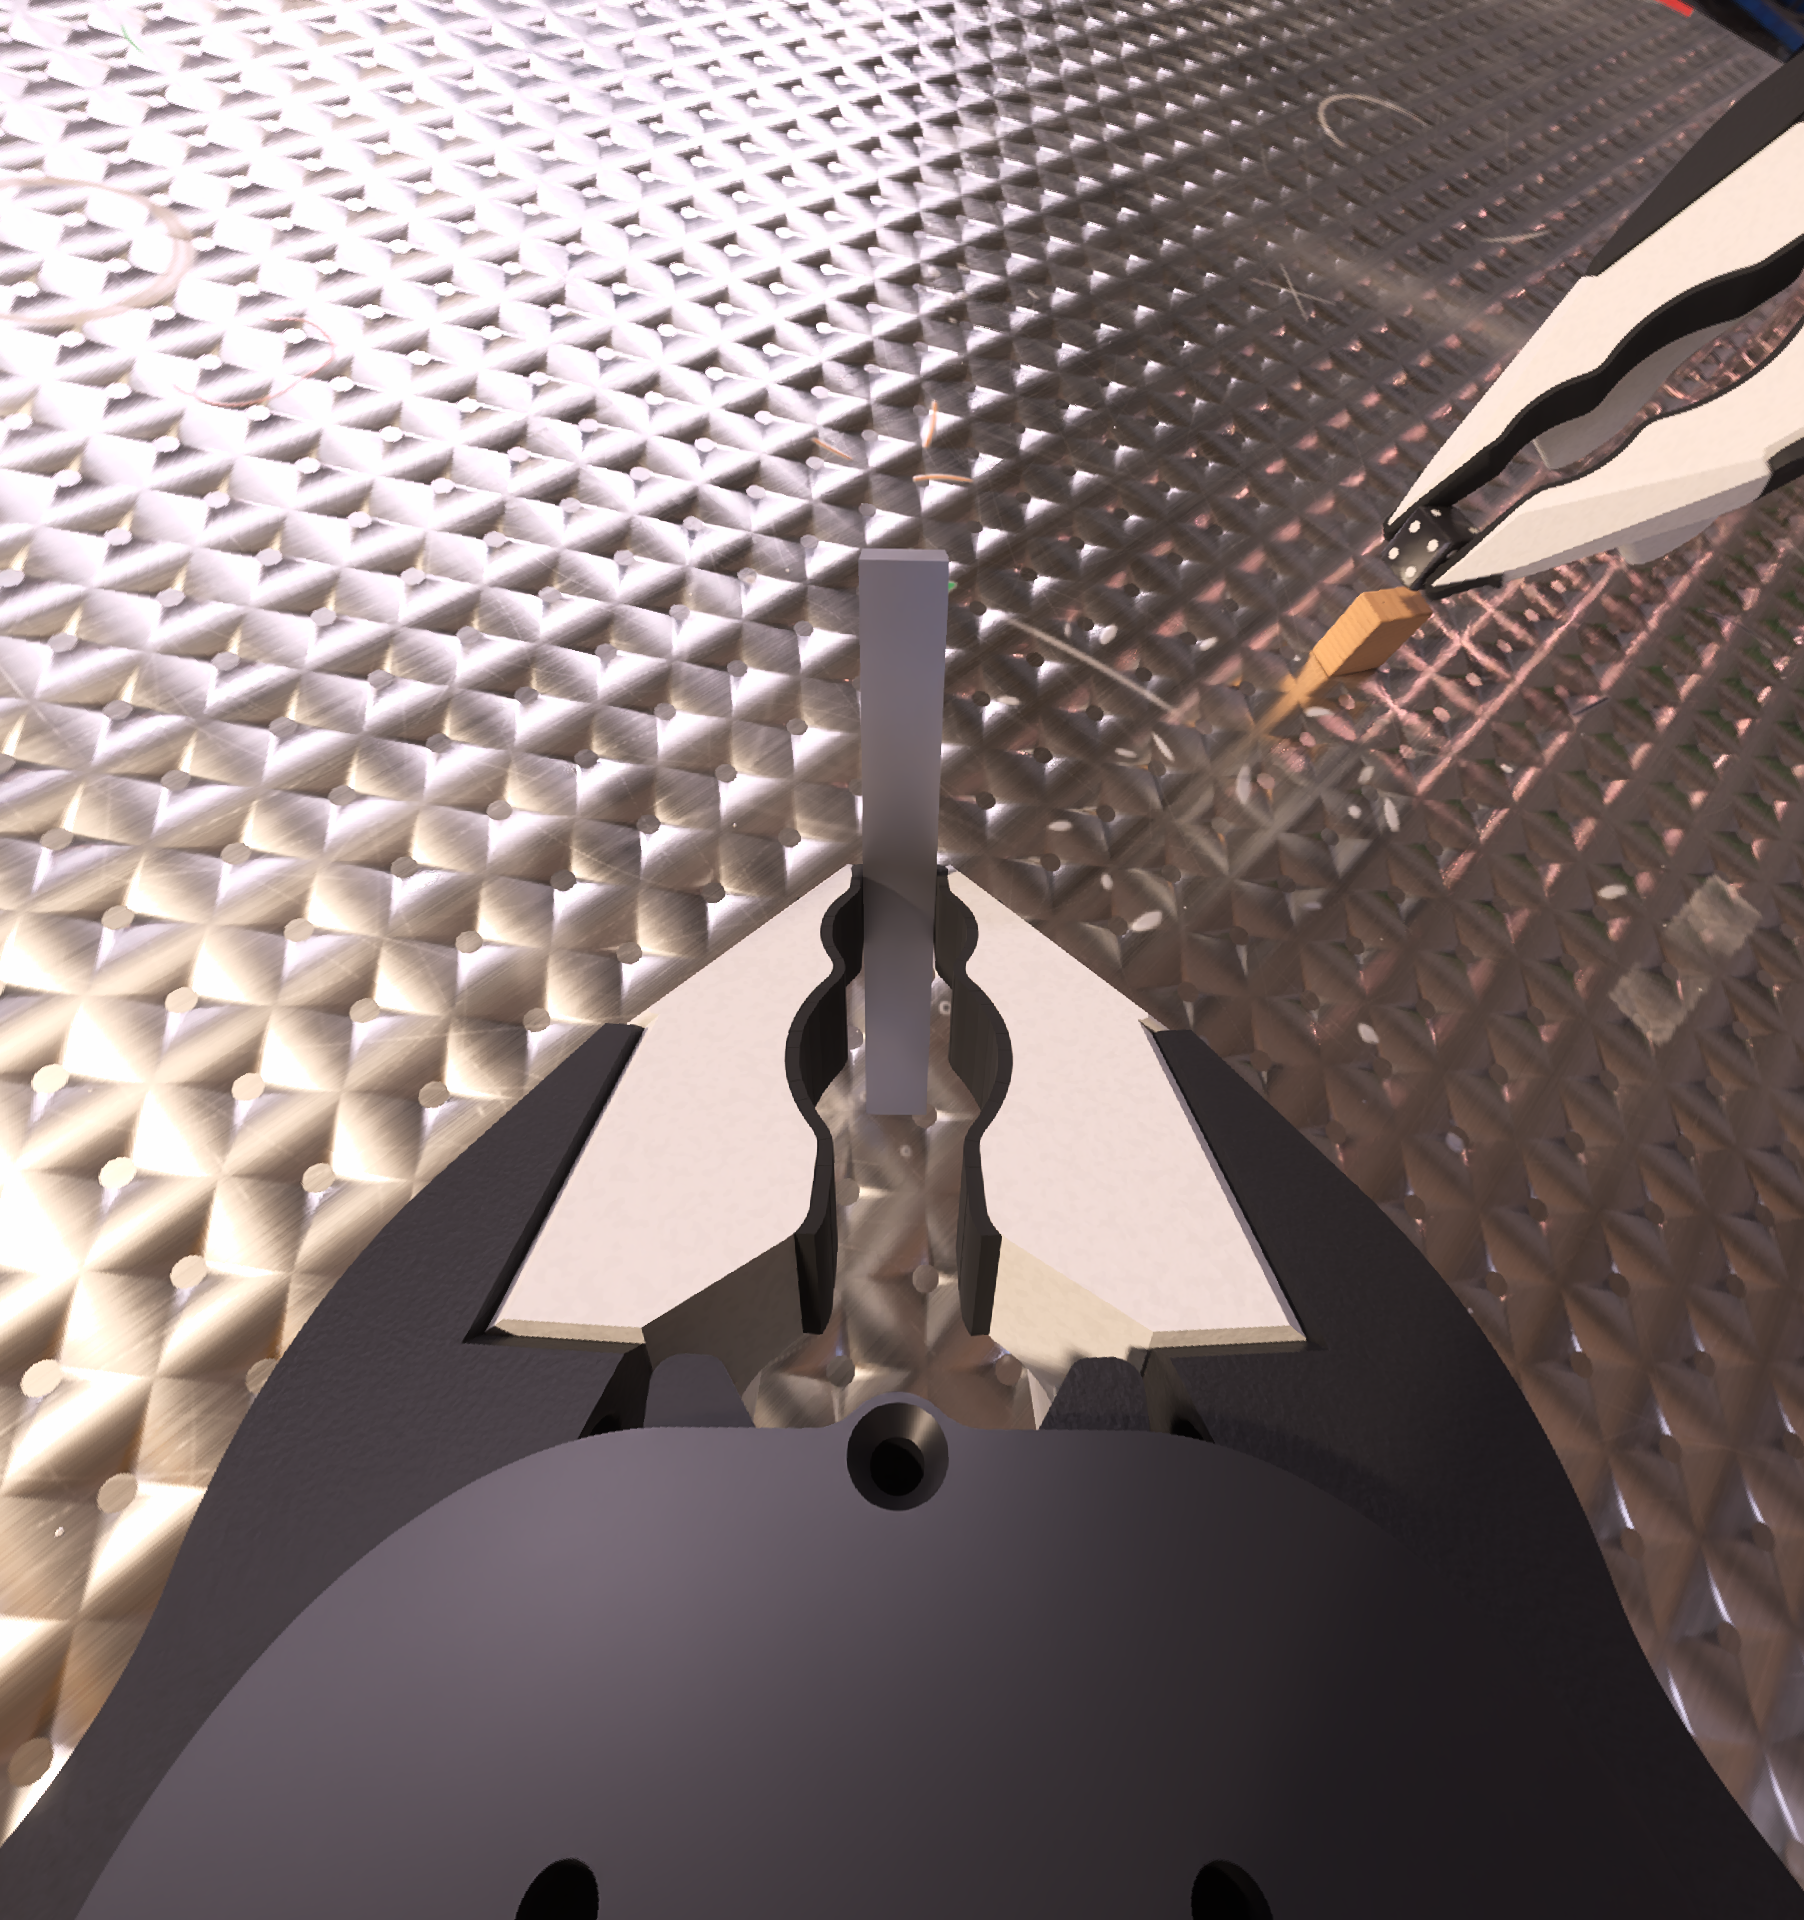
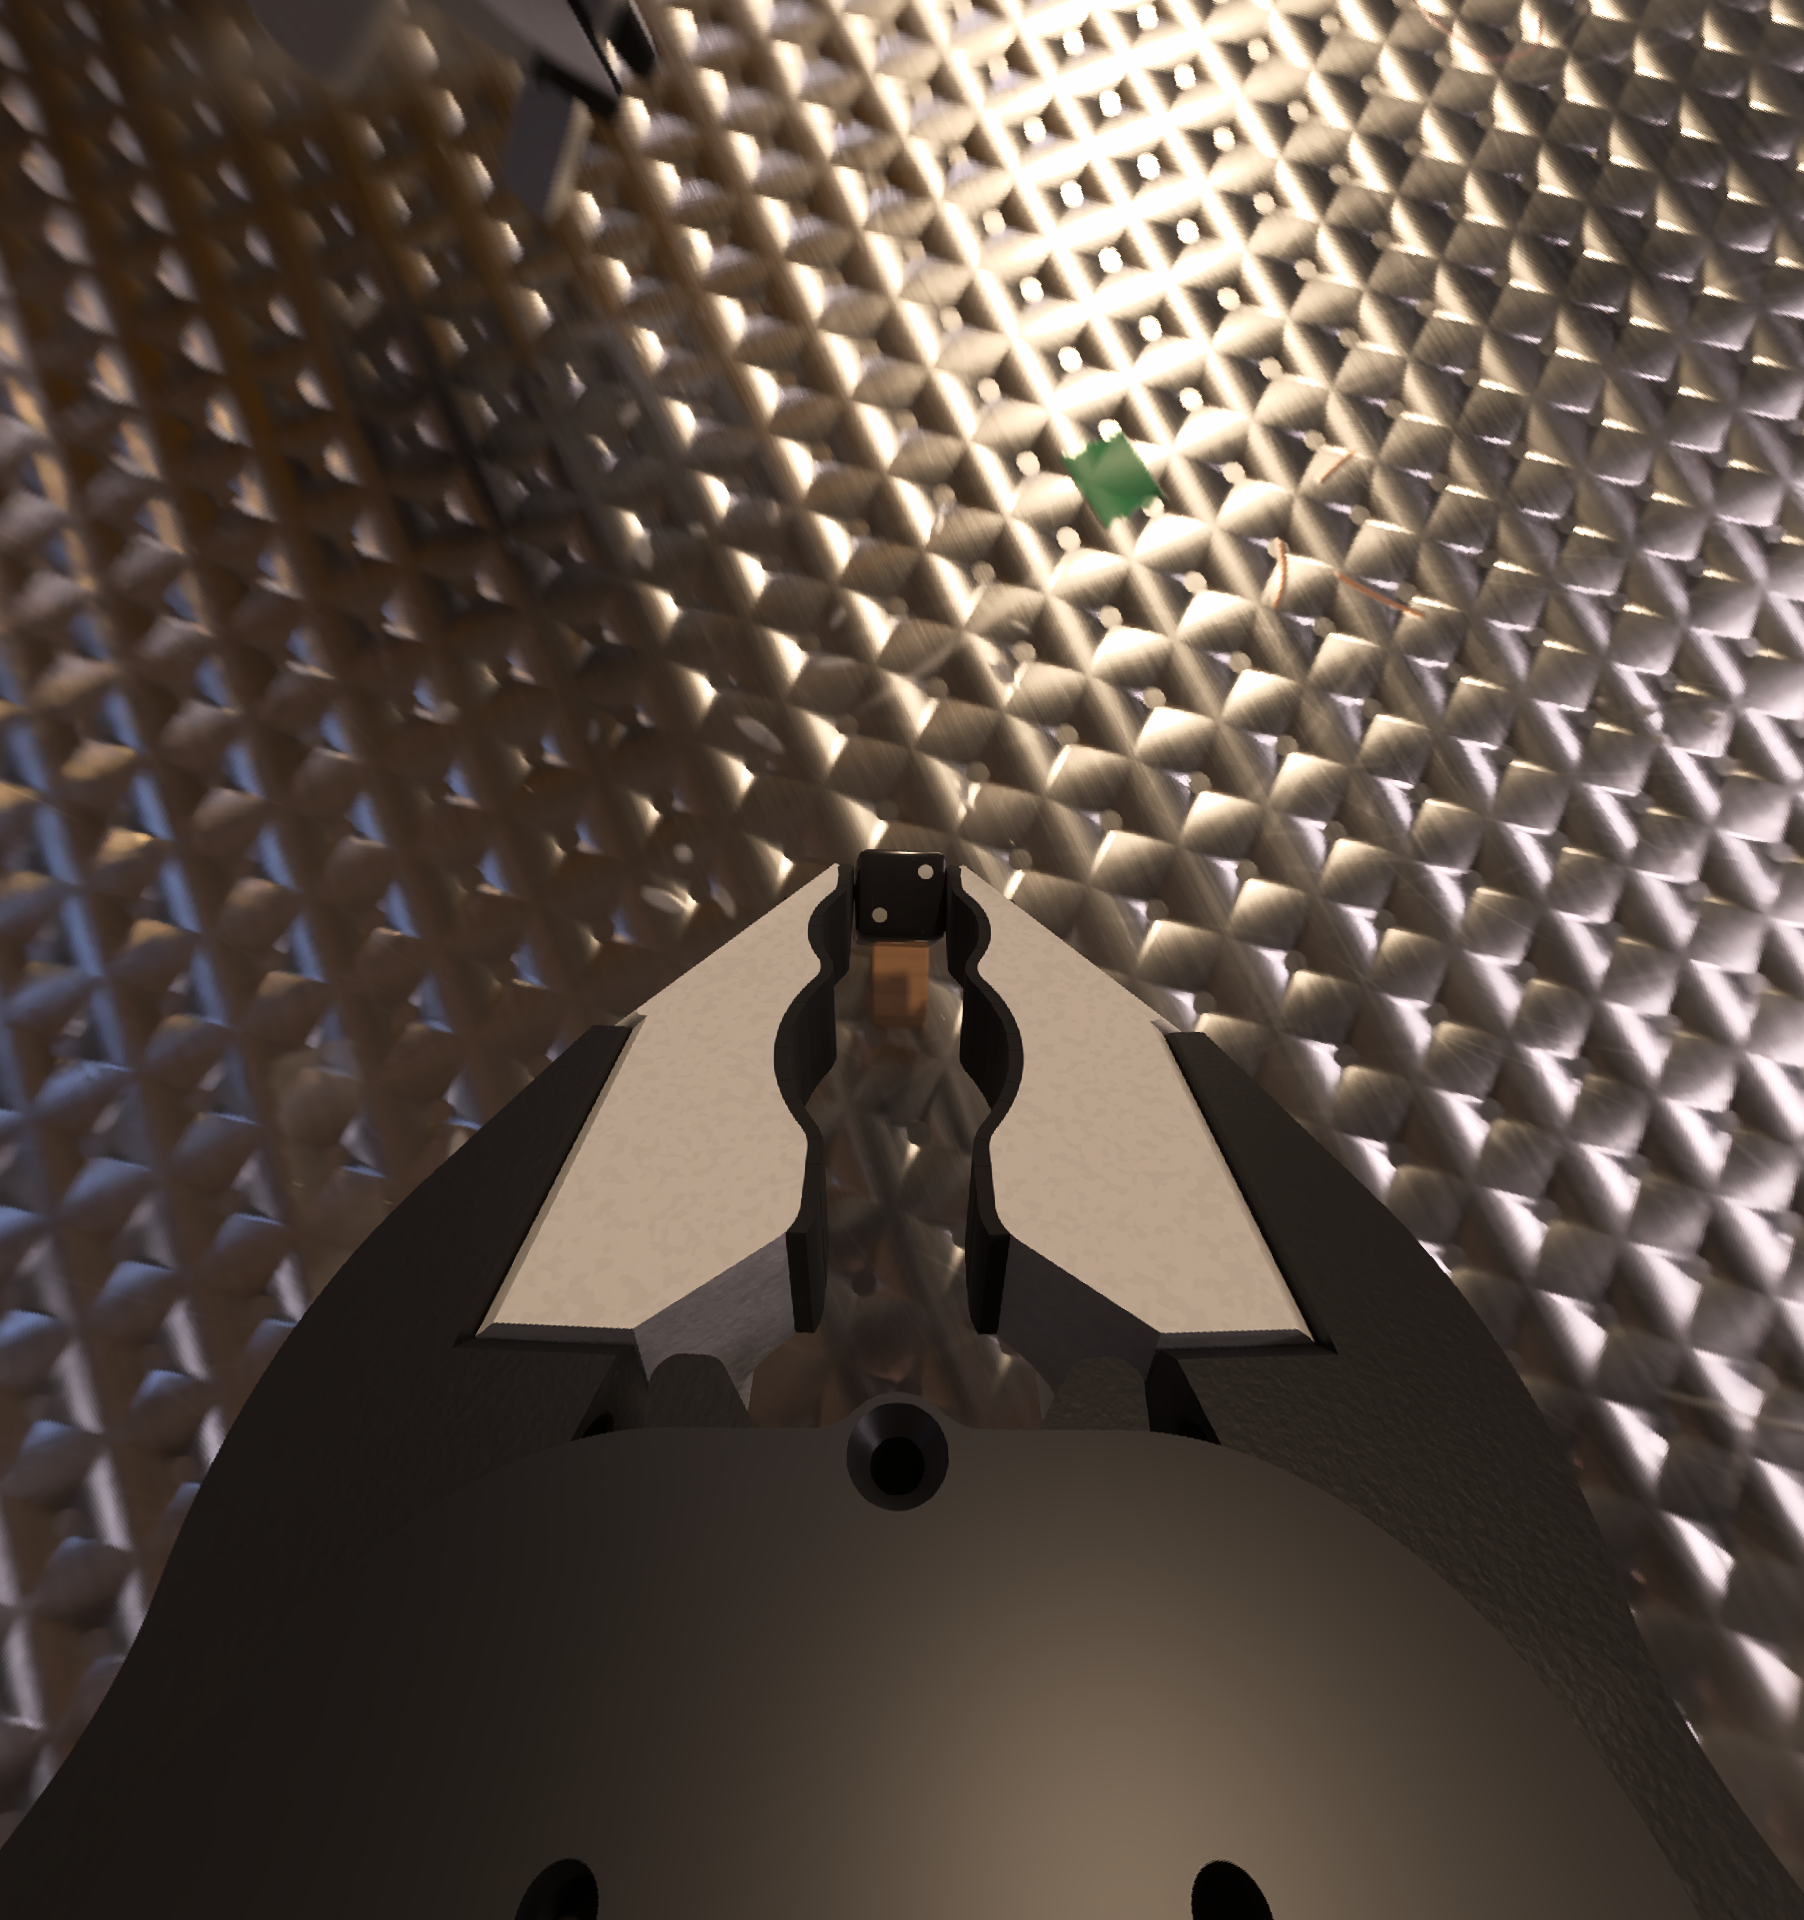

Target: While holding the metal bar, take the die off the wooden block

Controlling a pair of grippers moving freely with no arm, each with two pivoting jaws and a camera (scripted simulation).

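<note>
My left gripper (image 1: 900, 878) is shut on a flat grey metal bar (image 1: 903, 727) that sticks out forward past its fingertips, above the shiny embossed metal table (image 1: 358, 623). My right gripper (image 2: 898, 878) is shut on a small black die with white pips (image 2: 898, 891), pinched at its fingertips. The wooden block (image 2: 898, 987) shows just below the die, between the fingers. In the left wrist view the right gripper (image 1: 1423, 556) comes in from the upper right, holding the die (image 1: 1419, 545) just above the upright wooden block (image 1: 1371, 639); die and block look apart.
A small green patch (image 2: 1111, 488) lies on the table ahead of the right gripper. Faint scratch rings (image 1: 67, 249) and pale tape-like marks (image 1: 1687, 966) mark the surface. The left gripper's dark body (image 2: 576, 52) shows at the top left of the right wrist view.
</note>
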